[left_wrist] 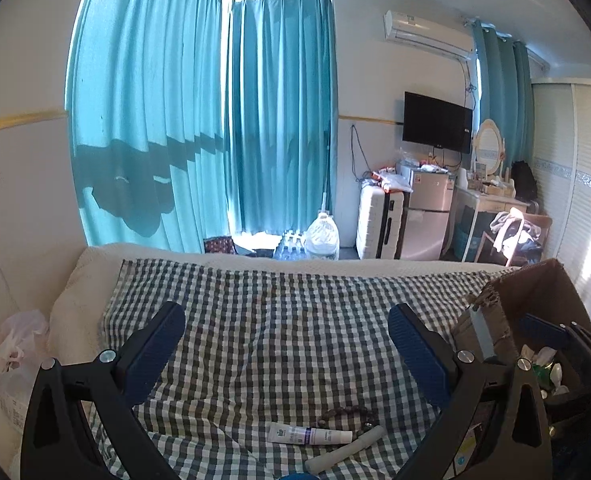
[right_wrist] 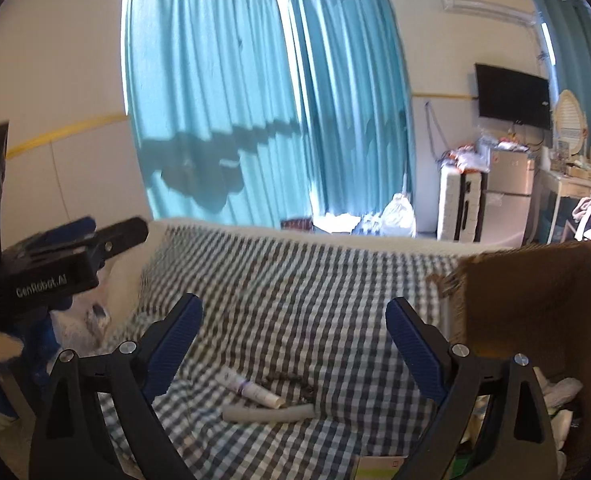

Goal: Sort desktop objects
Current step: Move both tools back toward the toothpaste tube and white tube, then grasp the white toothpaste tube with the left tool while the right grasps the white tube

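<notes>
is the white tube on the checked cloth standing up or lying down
Lying down. The white tube rests flat on its side on the checked cloth, next to the grey roll and a bead bracelet.

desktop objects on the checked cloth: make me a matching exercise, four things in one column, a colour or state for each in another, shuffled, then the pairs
Things:
1. tube
2. bracelet
3. roll
4. box

Descriptions:
A. grey, lying on its side nearest the camera
B. brown cardboard, open, with items inside
C. white with a purple band
D. dark beads in a loop

Pairs: 1-C, 2-D, 3-A, 4-B
</notes>
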The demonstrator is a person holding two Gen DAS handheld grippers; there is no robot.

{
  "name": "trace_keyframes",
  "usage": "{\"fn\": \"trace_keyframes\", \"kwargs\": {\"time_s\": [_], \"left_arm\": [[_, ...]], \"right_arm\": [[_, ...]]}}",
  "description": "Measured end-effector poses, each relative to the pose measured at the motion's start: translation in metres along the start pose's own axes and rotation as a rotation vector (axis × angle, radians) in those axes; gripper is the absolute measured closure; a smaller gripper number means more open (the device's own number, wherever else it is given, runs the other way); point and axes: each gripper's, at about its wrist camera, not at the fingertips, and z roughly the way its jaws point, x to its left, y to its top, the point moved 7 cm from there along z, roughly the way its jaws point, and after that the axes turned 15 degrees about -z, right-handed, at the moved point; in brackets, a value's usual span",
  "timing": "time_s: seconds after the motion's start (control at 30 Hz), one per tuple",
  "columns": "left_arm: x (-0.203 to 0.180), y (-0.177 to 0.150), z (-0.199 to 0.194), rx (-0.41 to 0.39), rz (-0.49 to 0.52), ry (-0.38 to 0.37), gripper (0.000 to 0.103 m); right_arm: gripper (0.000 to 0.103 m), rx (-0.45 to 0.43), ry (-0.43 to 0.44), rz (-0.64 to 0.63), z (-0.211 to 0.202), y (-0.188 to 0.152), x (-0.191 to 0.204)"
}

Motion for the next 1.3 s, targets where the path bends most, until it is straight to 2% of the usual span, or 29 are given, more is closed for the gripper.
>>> {"fn": "trace_keyframes", "kwargs": {"time_s": [0.2,0.33,0.4,0.5,0.57,0.63,0.77,0.9,1.0,1.03,1.13,1.2,1.3], "left_arm": [[0.019,-0.047,0.063,0.185,-0.001,0.02,0.0],[0.027,-0.084,0.101,0.339,-0.02,0.008,0.0],[0.033,-0.106,0.122,0.447,-0.058,-0.013,0.0],[0.045,-0.14,0.152,0.587,-0.103,0.039,0.0],[0.051,-0.163,0.167,0.669,-0.111,0.076,0.0],[0.054,-0.179,0.176,0.742,-0.152,0.083,0.0],[0.055,-0.209,0.191,0.877,-0.313,0.048,0.002],[0.062,-0.219,0.197,0.882,-0.373,0.086,0.007],[0.066,-0.22,0.199,0.865,-0.408,0.096,0.015],[0.066,-0.221,0.199,0.863,-0.409,0.099,0.023],[0.061,-0.226,0.198,0.875,-0.406,0.066,0.037],[0.052,-0.231,0.198,0.9,-0.389,0.019,0.037],[0.041,-0.238,0.198,0.92,-0.352,0.001,0.037]], "right_arm": [[0.01,0.14,0.041,-0.07,0.052,-0.041,0.014],[0.01,0.24,0.079,-0.075,0.082,-0.072,0.015],[0.01,0.318,0.14,-0.064,0.098,-0.093,0.018],[0.01,0.397,0.186,-0.029,0.117,-0.119,0.017],[0.01,0.427,0.183,-0.036,0.127,-0.129,0.014],[0.011,0.459,0.172,-0.048,0.139,-0.138,0.014],[0.015,0.505,0.186,-0.058,0.153,-0.152,0.017],[0.016,0.518,0.193,-0.087,0.162,-0.161,0.02],[0.016,0.522,0.205,-0.091,0.167,-0.165,0.022],[0.017,0.521,0.207,-0.098,0.168,-0.166,0.023],[0.025,0.526,0.225,-0.137,0.173,-0.168,0.032],[0.03,0.553,0.25,-0.156,0.178,-0.173,0.039],[0.037,0.586,0.288,-0.141,0.183,-0.179,0.041]]}}
